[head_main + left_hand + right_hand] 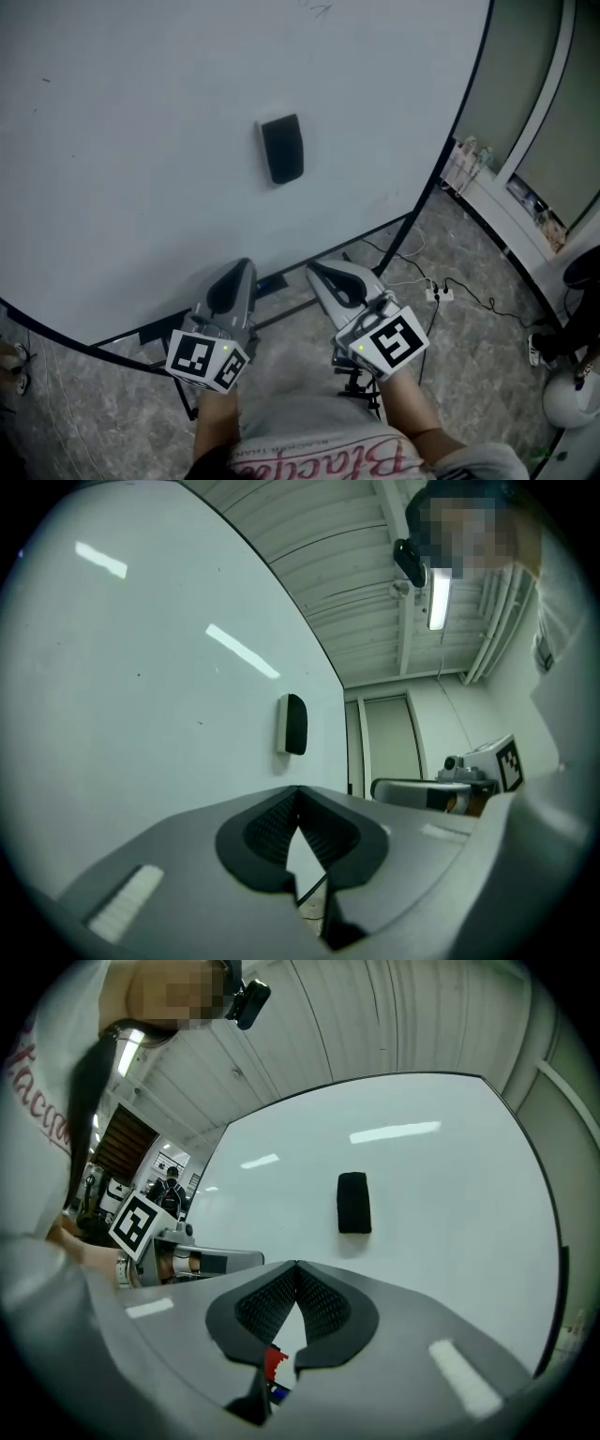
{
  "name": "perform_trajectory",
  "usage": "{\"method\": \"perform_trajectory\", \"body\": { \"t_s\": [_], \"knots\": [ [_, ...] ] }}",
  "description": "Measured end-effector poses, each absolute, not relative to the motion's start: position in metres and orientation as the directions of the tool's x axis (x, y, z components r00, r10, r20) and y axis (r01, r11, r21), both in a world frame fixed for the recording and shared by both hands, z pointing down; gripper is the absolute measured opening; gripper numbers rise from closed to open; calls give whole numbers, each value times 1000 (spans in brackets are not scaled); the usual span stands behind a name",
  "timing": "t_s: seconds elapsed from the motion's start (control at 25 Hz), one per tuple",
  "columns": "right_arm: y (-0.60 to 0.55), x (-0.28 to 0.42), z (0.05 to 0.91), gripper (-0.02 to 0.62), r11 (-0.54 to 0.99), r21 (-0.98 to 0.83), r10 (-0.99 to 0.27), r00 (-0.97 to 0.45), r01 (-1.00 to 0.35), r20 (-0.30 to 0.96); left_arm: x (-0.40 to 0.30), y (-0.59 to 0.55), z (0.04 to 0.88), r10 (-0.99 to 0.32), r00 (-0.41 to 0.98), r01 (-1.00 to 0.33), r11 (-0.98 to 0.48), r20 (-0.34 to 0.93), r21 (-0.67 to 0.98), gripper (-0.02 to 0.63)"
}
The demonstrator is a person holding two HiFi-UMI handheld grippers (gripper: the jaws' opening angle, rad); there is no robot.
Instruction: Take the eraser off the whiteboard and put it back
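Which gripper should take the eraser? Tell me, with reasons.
Right, narrowly. The right gripper faces the eraser squarely; the left gripper sees it obliquely. Both are shut and must open.

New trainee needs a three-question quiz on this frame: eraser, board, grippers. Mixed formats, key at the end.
1. True or false: the black block eraser sits on the white whiteboard, and neither gripper touches it.
2. Pick one. The jaws of the right gripper are: A) wide apart; B) together with nothing between them; C) clamped on the eraser.
3. Fill in: in the head view, the left gripper shows ___ the eraser (above / below).

Key: 1 true; 2 B; 3 below.
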State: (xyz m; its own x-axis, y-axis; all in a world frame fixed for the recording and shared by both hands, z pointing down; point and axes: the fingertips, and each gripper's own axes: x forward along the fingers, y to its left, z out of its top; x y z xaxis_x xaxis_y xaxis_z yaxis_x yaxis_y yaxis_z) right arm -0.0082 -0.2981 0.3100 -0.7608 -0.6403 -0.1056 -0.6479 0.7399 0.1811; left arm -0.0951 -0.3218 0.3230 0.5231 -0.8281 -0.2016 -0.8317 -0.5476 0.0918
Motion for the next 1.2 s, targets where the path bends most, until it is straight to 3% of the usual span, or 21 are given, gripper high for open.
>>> {"method": "perform_trajectory", "body": {
  "t_s": [0.32,0.64,1.2],
  "knots": [
    [-305,12,335,1,691,12,-720,-690,-723,-75,-89,-314,325,-815,539,-820,-566,-210,91,-1],
    [-316,27,318,0,668,82,-731,-672,-740,-119,-84,-311,325,-804,554,-808,-582,-215,91,-2],
    [-311,20,317,0,676,137,-722,-688,-724,-74,-80,-305,322,-793,570,-799,-596,-214,83,-1]
  ]
}}
